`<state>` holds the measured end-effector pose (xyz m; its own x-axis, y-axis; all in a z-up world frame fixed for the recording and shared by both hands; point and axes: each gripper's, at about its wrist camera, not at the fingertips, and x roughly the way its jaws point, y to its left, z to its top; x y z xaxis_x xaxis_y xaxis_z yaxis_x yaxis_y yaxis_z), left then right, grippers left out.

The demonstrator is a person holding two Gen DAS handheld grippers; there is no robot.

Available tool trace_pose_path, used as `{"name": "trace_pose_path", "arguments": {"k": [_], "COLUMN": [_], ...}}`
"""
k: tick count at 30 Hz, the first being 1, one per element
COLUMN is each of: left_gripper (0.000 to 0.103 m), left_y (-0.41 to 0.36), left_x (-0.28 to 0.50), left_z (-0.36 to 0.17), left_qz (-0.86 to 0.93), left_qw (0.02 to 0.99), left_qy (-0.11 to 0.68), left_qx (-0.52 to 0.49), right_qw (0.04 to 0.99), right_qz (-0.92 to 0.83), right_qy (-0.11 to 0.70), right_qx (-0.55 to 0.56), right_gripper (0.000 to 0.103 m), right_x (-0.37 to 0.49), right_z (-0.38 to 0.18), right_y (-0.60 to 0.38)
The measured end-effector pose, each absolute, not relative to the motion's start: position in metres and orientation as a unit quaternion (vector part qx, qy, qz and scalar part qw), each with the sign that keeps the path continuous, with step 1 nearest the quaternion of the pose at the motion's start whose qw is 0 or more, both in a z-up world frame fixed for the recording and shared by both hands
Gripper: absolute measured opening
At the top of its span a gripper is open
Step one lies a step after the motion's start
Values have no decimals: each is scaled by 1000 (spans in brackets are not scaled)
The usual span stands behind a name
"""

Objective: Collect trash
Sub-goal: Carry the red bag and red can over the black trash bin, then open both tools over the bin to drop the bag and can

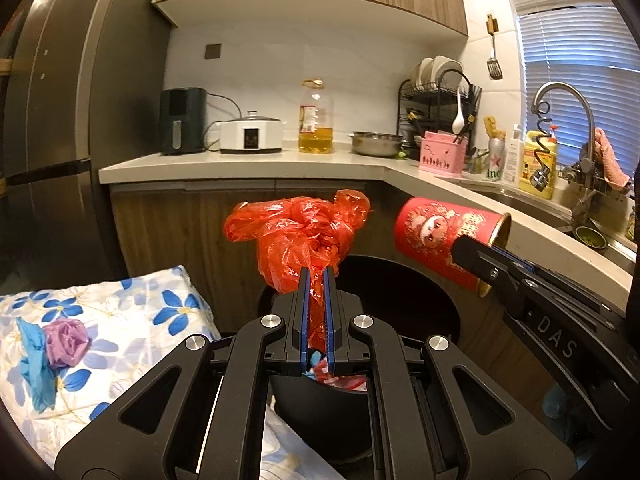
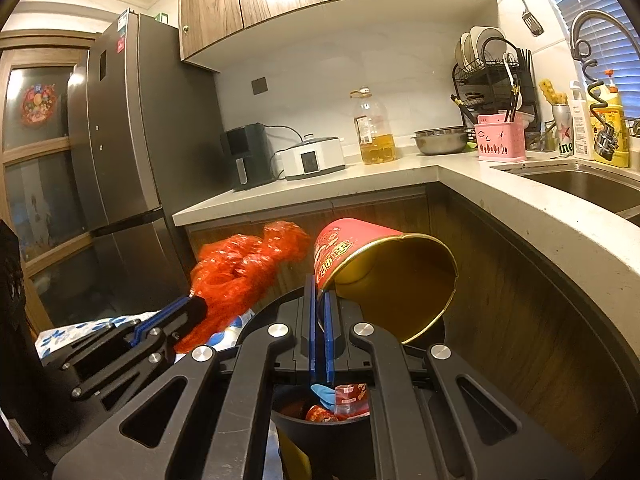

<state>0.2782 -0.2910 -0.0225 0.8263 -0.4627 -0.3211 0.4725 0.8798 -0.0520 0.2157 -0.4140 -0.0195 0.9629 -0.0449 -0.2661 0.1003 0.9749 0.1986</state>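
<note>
My left gripper (image 1: pixel 316 276) is shut on a crumpled red plastic bag (image 1: pixel 298 232) and holds it above the black trash bin (image 1: pixel 400 280). My right gripper (image 2: pixel 319 288) is shut on the rim of a red paper cup (image 2: pixel 352 256) with a gold inside, tilted on its side over the bin (image 2: pixel 288 420). The cup (image 1: pixel 436 232) and right gripper (image 1: pixel 486 258) show at the right of the left wrist view. The bag (image 2: pixel 240 264) and left gripper (image 2: pixel 192 308) show at the left of the right wrist view. The bin holds red wrappers and a blue glove (image 2: pixel 324 394).
A floral cloth (image 1: pixel 120 312) at the left bears a purple glove (image 1: pixel 66 340) and a blue glove (image 1: pixel 36 364). The L-shaped counter (image 1: pixel 248 162) carries an air fryer, cooker, oil bottle (image 1: pixel 316 118), bowl and dish rack. A fridge (image 1: pixel 48 120) stands left, a sink (image 2: pixel 580 184) right.
</note>
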Motion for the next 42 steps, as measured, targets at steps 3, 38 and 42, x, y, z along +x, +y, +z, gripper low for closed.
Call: {"name": "trace_pose_path", "arguments": {"k": [3, 38, 42], "left_gripper": [6, 75, 78], "left_y": [-294, -263, -245], "left_x": [280, 277, 268], "left_z": [-26, -38, -35], "left_qz": [-251, -224, -202], "left_qw": [953, 959, 964], "left_qy": [166, 176, 170], "left_qx": [17, 6, 1], "right_qw": [985, 980, 982], "right_qz": [-37, -56, -57], "right_qy": [132, 141, 137], "right_qx": [105, 127, 117], "right_gripper": [4, 54, 60], "right_x": [219, 216, 207], "right_z": [-20, -25, -24], "right_y": [-415, -420, -407]}}
